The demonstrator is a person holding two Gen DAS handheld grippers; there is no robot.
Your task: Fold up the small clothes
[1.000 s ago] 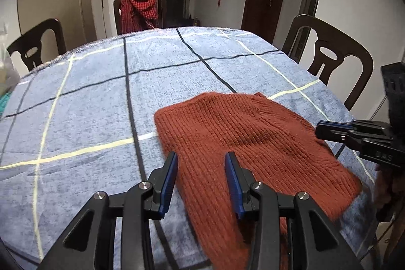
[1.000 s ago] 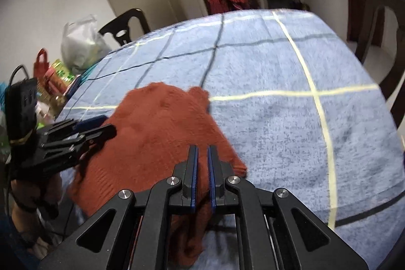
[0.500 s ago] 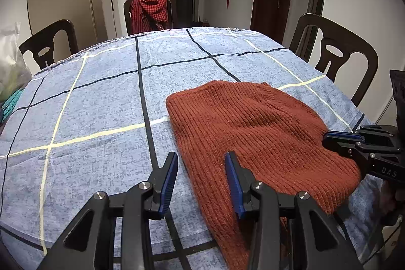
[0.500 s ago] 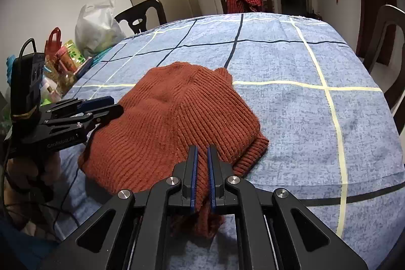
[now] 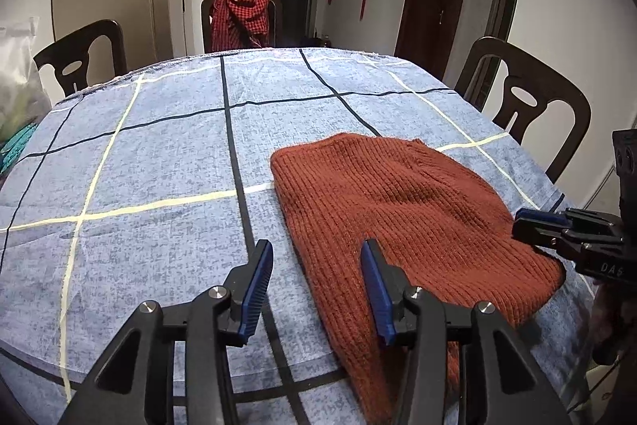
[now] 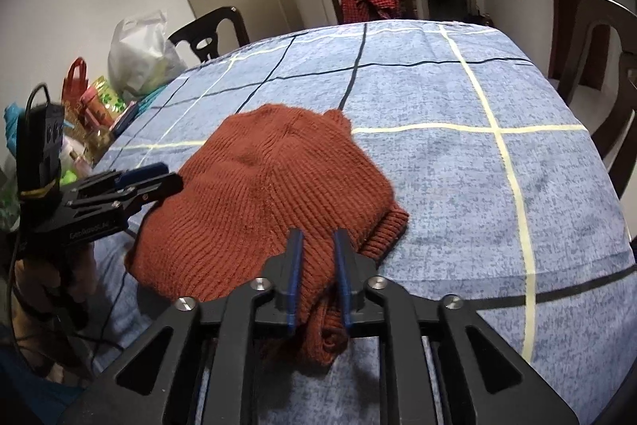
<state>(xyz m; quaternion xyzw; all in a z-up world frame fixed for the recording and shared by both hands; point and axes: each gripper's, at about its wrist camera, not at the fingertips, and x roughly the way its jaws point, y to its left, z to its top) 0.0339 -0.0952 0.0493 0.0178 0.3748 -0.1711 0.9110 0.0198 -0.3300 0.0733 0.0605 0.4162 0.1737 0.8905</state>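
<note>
Sweater [image 5: 402, 210]: lies on the table [image 5: 159, 154], at its near edge toward the right corner; one end hangs over that edge.
Left gripper [image 5: 316, 285]: above the near edge, at the sweater's left side, one finger over the knit, the other over the cloth.
Right gripper [image 6: 316, 265]: at the near edge, fingers either side of a sweater fold.
Chairs: one [image 5: 79, 54] behind the far left edge, one [image 5: 529, 106] beside the right edge.
Shirt [image 5: 239, 14]: draped on the chair behind the far edge.
Bags [image 6: 139, 54]: beyond the left edge.

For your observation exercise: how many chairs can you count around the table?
3: one far end, draped with a red checked garment; one far left; one on the right. Others may be out of view.
</note>
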